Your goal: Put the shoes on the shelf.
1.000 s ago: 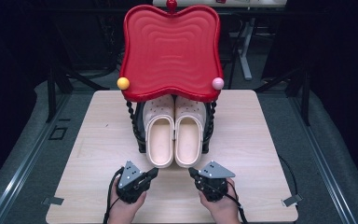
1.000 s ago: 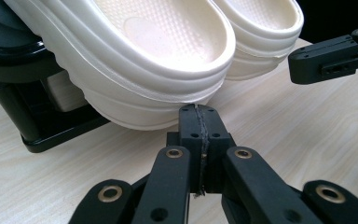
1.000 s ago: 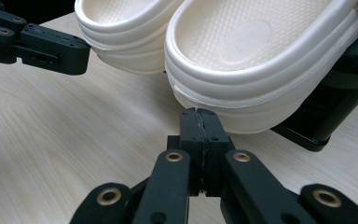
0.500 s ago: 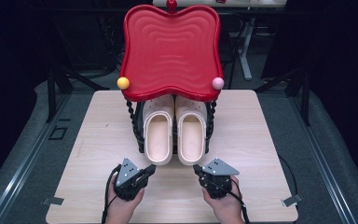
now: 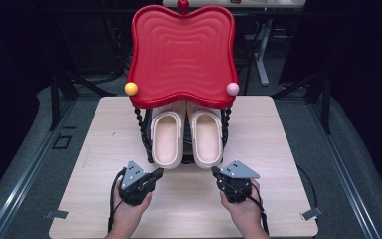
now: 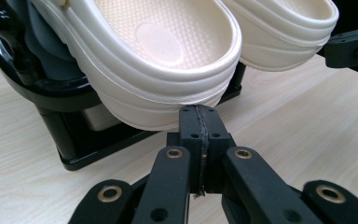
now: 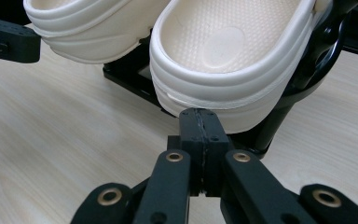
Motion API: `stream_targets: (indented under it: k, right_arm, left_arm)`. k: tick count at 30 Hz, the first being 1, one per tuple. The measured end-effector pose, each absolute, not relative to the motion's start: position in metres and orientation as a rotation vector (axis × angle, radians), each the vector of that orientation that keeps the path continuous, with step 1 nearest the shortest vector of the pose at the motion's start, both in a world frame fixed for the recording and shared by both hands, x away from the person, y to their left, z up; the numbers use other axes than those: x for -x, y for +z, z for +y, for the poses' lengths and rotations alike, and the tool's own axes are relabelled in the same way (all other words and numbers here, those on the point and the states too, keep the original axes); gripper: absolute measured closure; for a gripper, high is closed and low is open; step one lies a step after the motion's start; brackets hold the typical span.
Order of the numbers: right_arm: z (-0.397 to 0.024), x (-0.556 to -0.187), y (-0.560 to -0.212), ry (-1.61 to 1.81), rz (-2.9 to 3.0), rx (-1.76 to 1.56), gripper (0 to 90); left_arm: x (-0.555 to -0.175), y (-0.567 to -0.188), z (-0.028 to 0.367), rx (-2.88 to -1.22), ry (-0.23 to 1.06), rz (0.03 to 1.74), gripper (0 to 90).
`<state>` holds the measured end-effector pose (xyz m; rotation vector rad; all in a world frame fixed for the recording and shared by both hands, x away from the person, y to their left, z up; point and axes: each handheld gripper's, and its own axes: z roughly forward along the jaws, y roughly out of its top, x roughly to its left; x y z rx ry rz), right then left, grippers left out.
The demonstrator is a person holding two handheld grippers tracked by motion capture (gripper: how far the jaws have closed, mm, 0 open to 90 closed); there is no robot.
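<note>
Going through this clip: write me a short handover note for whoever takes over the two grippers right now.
Left gripper: jaws shut, empty, tip just short of the heel of the left cream clog.
Right gripper: jaws shut, empty, tip just short of the heel of the right cream clog.
Both clogs sit side by side, heels toward you, on the lower shelf of the black rack under the red tray top, on the wooden table.
Done: both grippers brought up to the clogs.
Left: probably open the jaws and grip; nothing is held yet.

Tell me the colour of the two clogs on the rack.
Cream-white, both clogs; the left gripper view shows it best.
</note>
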<state>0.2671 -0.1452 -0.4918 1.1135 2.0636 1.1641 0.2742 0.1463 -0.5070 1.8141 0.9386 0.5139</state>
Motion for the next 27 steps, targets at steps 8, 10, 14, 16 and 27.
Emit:
stream_targets:
  k: [8,10,14,16,27]
  right_arm:
    - [-0.142,-0.281,-0.487,1.169,2.045,-1.123,90.0]
    - [-0.142,-0.284,-0.485,1.163,2.049,-1.123,90.0]
    - [-0.14,-0.291,-0.485,1.18,2.045,-1.126,90.0]
    - [-0.14,-0.294,-0.484,1.176,2.043,-1.131,90.0]
    - [-0.13,-0.31,-0.481,1.188,2.045,-1.138,90.0]
  left_arm:
    - [-0.285,-0.499,0.149,-1.797,0.543,0.951,90.0]
    - [-0.288,-0.497,0.149,-1.792,0.547,0.955,90.0]
    - [-0.295,-0.494,0.149,-1.782,0.55,0.966,90.0]
    - [-0.299,-0.494,0.149,-1.778,0.56,0.972,90.0]
    - [-0.317,-0.49,0.144,-1.787,0.587,0.988,90.0]
